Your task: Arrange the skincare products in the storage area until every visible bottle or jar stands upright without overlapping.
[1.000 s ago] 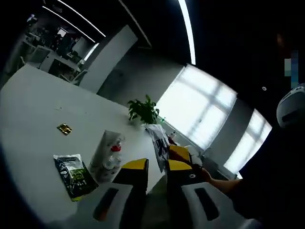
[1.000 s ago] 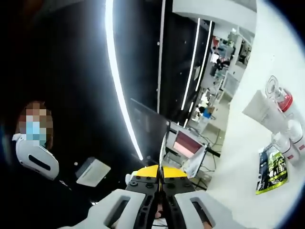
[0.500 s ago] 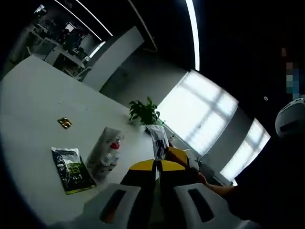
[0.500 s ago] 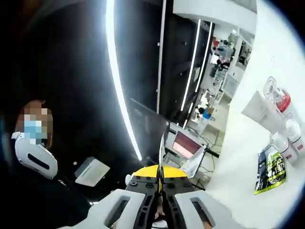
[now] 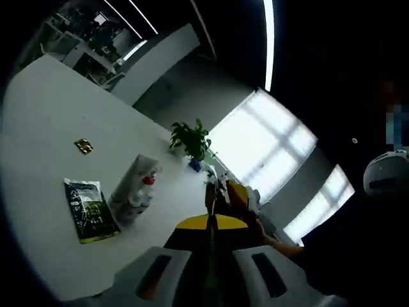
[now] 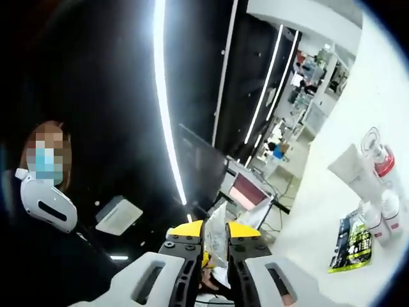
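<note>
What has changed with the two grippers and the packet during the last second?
The left gripper has closed: its jaws stood apart a second ago and now meet. The right gripper, whose jaws were pressed together, now clamps a crinkled packet between them. The green sachet, the bottles and the gold square lie on the white table as before.

White counter [image 5: 45, 115]. A black and green packet [image 5: 88, 209], a white tube [image 5: 131, 181], a red-capped bottle [image 5: 146, 187], a small gold square [image 5: 83, 146]. Yellow tips on the left gripper [image 5: 211, 222] and right gripper [image 6: 216, 230].
</note>
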Available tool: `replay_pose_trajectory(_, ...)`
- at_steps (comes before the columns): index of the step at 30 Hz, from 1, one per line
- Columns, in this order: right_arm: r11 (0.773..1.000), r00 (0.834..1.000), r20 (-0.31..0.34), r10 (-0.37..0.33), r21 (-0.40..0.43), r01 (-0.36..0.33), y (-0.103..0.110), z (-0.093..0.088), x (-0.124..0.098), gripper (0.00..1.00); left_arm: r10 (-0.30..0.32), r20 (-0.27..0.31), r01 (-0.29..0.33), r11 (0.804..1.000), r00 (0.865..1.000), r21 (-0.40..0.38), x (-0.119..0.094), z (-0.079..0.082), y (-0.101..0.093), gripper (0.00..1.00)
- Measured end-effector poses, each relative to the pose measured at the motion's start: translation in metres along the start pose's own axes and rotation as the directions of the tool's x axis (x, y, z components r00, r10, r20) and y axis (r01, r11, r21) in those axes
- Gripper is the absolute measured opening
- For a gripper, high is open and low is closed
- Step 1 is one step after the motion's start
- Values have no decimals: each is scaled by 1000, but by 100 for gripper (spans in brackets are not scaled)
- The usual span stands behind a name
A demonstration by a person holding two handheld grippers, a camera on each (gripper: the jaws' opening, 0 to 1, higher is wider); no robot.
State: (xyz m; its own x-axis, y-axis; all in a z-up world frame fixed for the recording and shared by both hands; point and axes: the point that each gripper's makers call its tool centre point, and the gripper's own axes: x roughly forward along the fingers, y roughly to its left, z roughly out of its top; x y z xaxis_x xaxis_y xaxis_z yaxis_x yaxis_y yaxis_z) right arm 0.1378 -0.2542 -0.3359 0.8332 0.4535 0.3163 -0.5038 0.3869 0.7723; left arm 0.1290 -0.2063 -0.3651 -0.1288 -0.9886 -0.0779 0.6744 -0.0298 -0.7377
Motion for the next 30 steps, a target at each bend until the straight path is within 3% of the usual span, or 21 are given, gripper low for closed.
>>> replay_pose_trajectory(8, 999, 998, -67, -3, -46, 0, -1, -3, 5, 1, -18, -16, 17, 999, 1000, -36, -2, -5, 0, 1)
replay_pose_trajectory(15, 991, 997, -70, -36, -128, 27, -7, -5, 7, 0, -14, -17, 12, 997, 1000, -70, -5, -5, 5, 1)
replay_pose_trajectory(18, 975, 995, -73, -65, -217, 48, -12, -8, 8, 0, 1, -1, -1, 994, 1000, -108, -7, -5, 11, 1)
replay_pose_trajectory(25, 964, 987, -105, -119, -250, 89, -24, -18, 14, 0, 52, 11, -50, 989, 999, -138, -13, -10, 27, 1)
replay_pose_trajectory(30, 949, 971, -154, -184, -284, 135, -37, -27, 21, 0, 111, 9, -108, 982, 994, -154, -20, -13, 44, 1)
